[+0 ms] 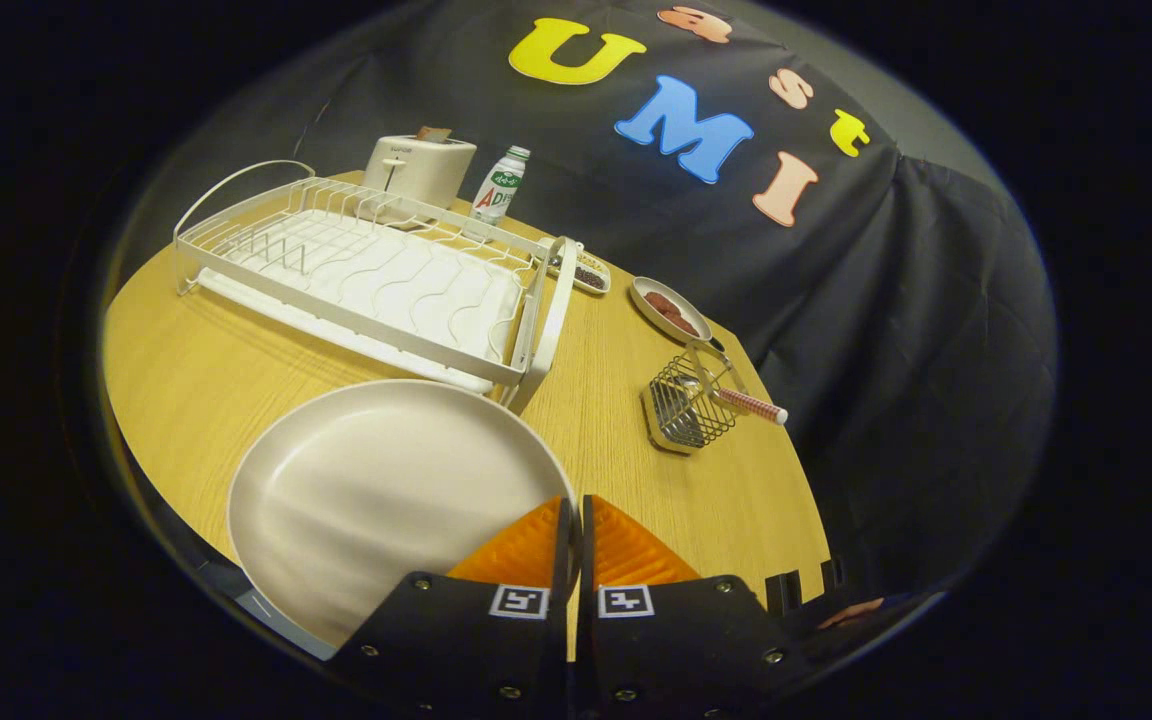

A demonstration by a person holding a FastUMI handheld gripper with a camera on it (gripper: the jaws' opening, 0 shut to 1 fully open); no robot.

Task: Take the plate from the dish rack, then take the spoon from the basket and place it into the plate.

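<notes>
Between the closed fingers (576,520), plate (386,490) rim, rack (366,275) beyond

Wooden table (196,370) against black cloth wall (936,300)

**One fisheye view, riding on the gripper, looking across the table**

The camera sits on the gripper (576,520) and looks forward along its two fingers, which close on the near rim of the white plate (386,490) at the foot of the view. It looks down at a slant on the round wooden table (636,400) from close above its near edge, and the horizon is tilted. The plate is nearest. Beyond it lies the dish rack (366,270), with the toaster (419,168) and a bottle (499,185) at the far edge. The wire basket (691,405) lies ahead to the right. The fisheye lens bends the table's edge into a curve.
</notes>
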